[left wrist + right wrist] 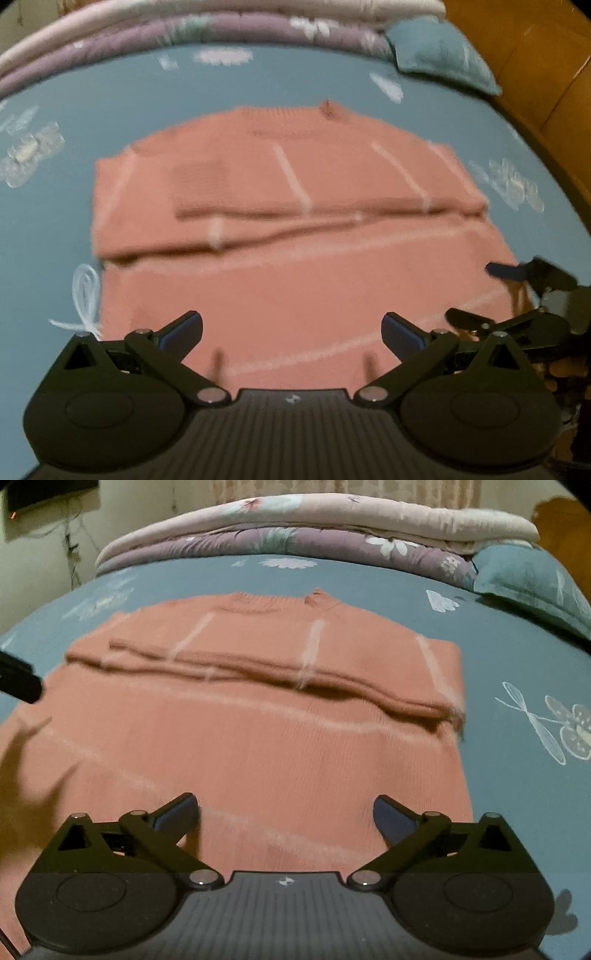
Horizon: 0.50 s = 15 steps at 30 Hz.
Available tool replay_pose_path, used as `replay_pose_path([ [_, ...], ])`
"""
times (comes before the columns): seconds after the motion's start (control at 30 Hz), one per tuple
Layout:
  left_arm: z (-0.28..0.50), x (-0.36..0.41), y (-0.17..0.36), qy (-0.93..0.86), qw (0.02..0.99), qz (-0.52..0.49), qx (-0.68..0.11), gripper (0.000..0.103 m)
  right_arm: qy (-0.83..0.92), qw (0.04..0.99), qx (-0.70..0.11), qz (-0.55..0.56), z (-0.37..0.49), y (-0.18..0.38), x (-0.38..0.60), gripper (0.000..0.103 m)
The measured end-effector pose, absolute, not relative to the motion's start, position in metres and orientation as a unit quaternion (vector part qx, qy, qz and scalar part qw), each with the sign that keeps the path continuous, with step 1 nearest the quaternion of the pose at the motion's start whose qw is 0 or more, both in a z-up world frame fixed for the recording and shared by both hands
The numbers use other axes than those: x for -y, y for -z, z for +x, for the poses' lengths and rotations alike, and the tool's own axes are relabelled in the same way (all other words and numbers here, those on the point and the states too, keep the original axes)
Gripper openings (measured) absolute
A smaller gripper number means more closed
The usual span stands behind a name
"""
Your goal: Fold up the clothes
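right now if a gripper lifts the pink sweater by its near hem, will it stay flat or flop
Probably flop: the pink sweater is a soft ribbed knit, and its folded sleeves already sag along their edges. Likely light for its size. It may drag and bunch on the blue bedsheet rather than slide.

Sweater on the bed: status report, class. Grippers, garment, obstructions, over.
Left gripper open, empty. Right gripper open, empty. Pink sweater flat on blue sheet, sleeves folded across the chest. Nothing in the way.
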<state>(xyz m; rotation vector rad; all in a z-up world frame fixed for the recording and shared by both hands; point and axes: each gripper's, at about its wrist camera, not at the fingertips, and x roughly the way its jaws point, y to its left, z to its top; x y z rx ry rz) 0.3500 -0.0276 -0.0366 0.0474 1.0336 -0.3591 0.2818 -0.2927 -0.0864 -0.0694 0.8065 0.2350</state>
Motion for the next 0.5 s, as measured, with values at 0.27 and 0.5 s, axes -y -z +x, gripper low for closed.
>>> replay_pose_path([
  [0.27, 0.32, -0.005, 0.078, 0.133, 0.832, 0.017, -0.538, 0.102, -0.129, 0.913, -0.384, -0.044, 0.271, 0.089, 0.296, 0.103],
  [0.5, 0.312, -0.034, 0.069, 0.133, 0.845, -0.03, -0.517, 0.102, -0.138, 0.912, -0.383, -0.05, 0.275, 0.09, 0.296, 0.103],
])
